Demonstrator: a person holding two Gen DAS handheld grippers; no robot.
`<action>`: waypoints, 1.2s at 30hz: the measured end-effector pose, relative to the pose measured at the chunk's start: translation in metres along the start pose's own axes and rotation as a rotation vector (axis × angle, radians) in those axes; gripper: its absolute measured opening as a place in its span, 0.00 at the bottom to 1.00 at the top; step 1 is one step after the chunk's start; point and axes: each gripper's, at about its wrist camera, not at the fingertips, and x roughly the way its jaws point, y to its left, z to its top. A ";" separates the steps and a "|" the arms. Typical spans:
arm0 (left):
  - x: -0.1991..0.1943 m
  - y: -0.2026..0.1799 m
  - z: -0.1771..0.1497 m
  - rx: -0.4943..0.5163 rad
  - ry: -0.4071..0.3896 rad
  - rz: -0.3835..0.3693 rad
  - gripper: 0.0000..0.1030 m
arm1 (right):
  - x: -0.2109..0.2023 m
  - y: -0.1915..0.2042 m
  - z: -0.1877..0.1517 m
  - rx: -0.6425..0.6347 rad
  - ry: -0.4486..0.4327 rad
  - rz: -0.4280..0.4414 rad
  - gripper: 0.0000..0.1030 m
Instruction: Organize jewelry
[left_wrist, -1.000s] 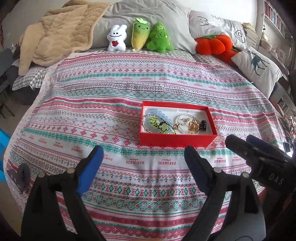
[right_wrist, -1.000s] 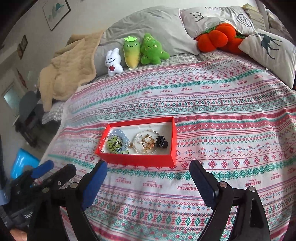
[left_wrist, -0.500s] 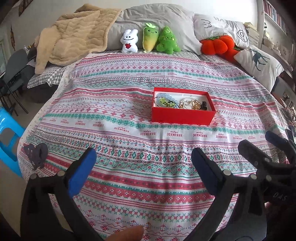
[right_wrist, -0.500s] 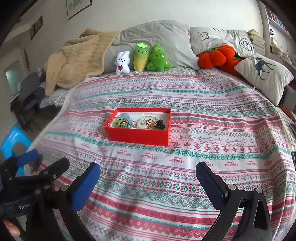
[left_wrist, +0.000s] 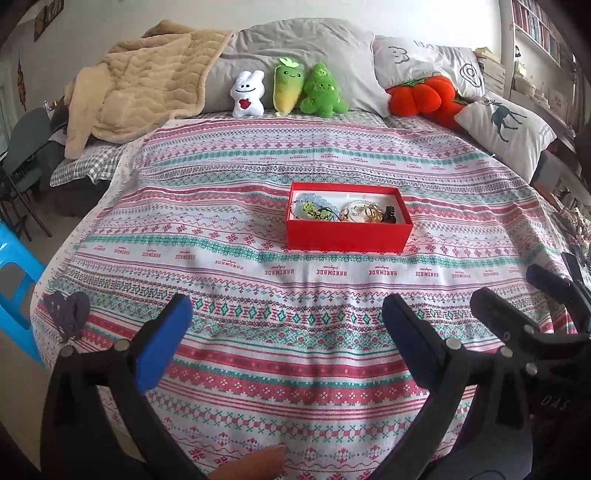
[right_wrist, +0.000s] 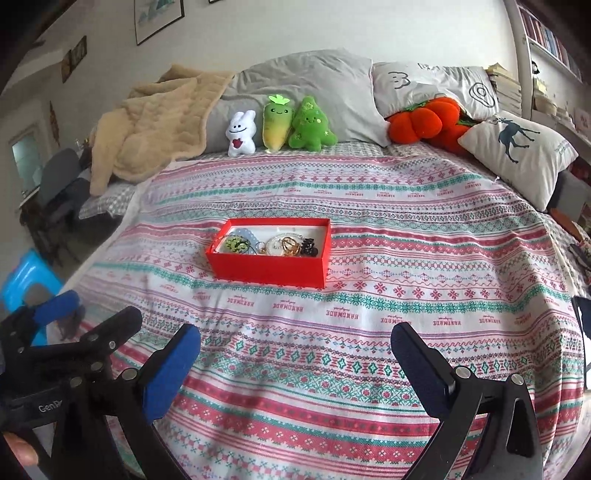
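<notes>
Left tool (left_wrist: 284, 325): I see it spread wide with nothing between its blue pads, held low over the near edge of the bed.
Right tool (right_wrist: 295, 354): I see it gaping too and carrying nothing; it sits just beside the left one, whose black frame shows at the lower left of my right view.
Bedspread (left_wrist: 229, 258): a patterned cover in pink, teal and white bands lies across the bed under both tools.
Dark patch (left_wrist: 68, 312): I make out a small dark thing at the left edge of the cover; too blurred for me to name.
Red box (left_wrist: 349, 236): it rests open on the bedspread, mid-bed, well apart from both tools and ahead of them.
Jewelry (left_wrist: 343, 212): it lies inside the red box, green and pale blue beads at the left, gold-coloured rings in the middle, a small black piece at the right; I think some strands overlap.
Plush toys (left_wrist: 288, 90): I count a white, a yellow-green and a green one in a row against the grey pillow (left_wrist: 295, 48).
Beige blanket (left_wrist: 147, 81): heaped at the far left.
</notes>
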 end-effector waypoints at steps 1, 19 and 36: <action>0.001 -0.001 0.000 -0.001 0.001 0.003 0.99 | 0.002 0.000 0.000 -0.002 0.005 0.003 1.00; 0.007 -0.014 0.002 0.014 0.001 0.021 0.99 | 0.003 -0.007 0.001 -0.009 -0.003 -0.011 1.00; 0.008 -0.013 0.000 0.024 0.004 0.046 0.99 | 0.002 -0.004 -0.001 -0.023 0.001 -0.040 1.00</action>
